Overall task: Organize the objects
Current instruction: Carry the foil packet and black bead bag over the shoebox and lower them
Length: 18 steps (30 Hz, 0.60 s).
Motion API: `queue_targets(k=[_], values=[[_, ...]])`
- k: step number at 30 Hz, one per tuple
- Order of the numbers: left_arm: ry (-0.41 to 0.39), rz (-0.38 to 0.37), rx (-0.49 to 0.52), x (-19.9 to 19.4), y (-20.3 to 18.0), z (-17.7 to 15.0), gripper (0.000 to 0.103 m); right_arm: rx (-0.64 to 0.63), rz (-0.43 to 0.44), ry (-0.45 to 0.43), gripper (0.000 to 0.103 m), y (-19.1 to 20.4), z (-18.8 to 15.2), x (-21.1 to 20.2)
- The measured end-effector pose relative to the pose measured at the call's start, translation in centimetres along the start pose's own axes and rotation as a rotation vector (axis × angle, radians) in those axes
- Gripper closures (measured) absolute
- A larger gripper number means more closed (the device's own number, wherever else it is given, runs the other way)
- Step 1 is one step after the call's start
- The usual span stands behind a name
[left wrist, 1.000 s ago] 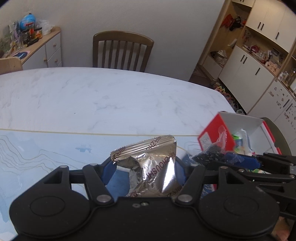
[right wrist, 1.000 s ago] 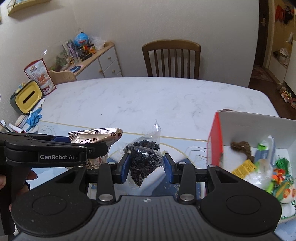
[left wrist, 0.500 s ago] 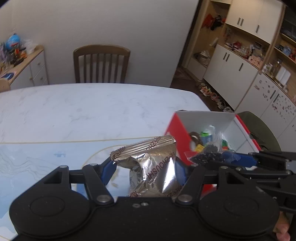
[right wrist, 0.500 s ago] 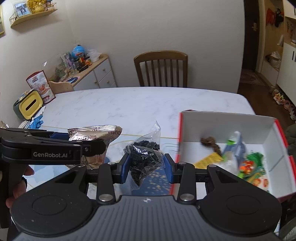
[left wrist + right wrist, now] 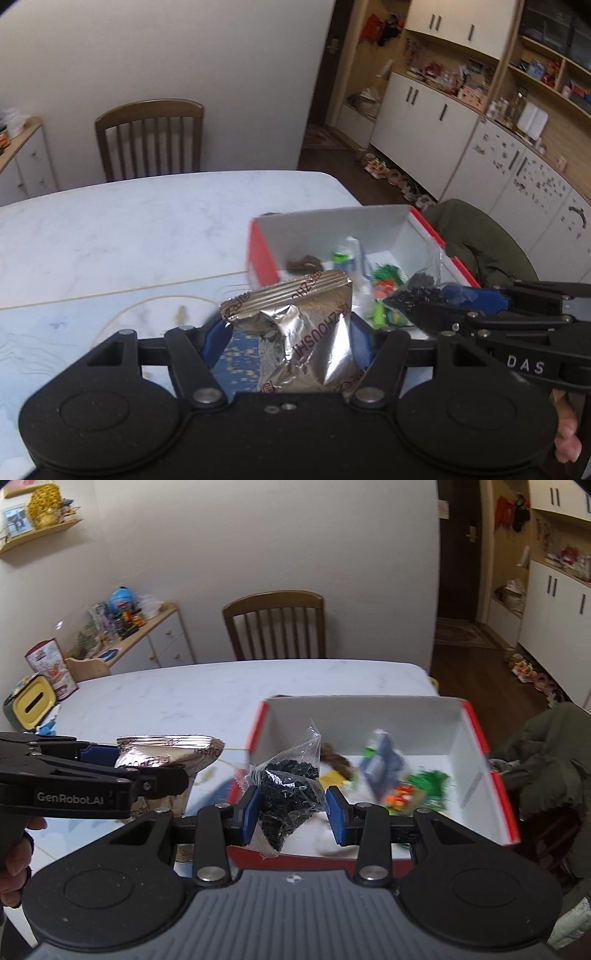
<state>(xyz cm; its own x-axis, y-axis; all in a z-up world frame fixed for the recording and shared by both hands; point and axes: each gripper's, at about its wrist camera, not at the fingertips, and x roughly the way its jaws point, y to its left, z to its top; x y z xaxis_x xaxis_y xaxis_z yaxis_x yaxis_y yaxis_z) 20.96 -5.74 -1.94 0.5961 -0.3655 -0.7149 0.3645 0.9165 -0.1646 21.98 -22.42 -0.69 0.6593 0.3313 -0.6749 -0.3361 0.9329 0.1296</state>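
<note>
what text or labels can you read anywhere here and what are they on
"GenRobot.AI": side of the left gripper, right wrist view.
"DAS": side of the right gripper, left wrist view.
"ZHOUSHI": partly readable, upside down, on the foil packet; its other characters are unclear.
Carton by the cabinet: print too small to read.
Items in the box: blurred, unreadable.

A: Colours, left view first. Foil packet (image 5: 295,332): silver, crinkled, dark red lettering. Gripper pads (image 5: 216,338): blue, on black frames.

B: Right view. Clear bag (image 5: 286,794), black bits inside. Box (image 5: 476,734): red outside, white inside.

A: Contents in the box?

B: Green, orange, yellow, a brown clump. Blurred.

A: Table (image 5: 129,229): white marble, grey veining. Mat (image 5: 44,332): pale blue, thin contour lines.

B: Chair (image 5: 275,626): brown wood.
</note>
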Motion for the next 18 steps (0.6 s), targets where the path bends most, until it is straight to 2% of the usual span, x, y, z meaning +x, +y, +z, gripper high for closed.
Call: queue_targets(k=[13,18], values=[[0.042,0.003,0.065,5.3,-5.1,1.2,0.038,0.032,-0.093,0.017,0.065,-7.5,-0.5,0.9],[0.051,0.035,0.071,7.3,-6.0,2.2,0.038,0.025,-0.107,0.040,0.065,-9.4,-0.4,2.3]])
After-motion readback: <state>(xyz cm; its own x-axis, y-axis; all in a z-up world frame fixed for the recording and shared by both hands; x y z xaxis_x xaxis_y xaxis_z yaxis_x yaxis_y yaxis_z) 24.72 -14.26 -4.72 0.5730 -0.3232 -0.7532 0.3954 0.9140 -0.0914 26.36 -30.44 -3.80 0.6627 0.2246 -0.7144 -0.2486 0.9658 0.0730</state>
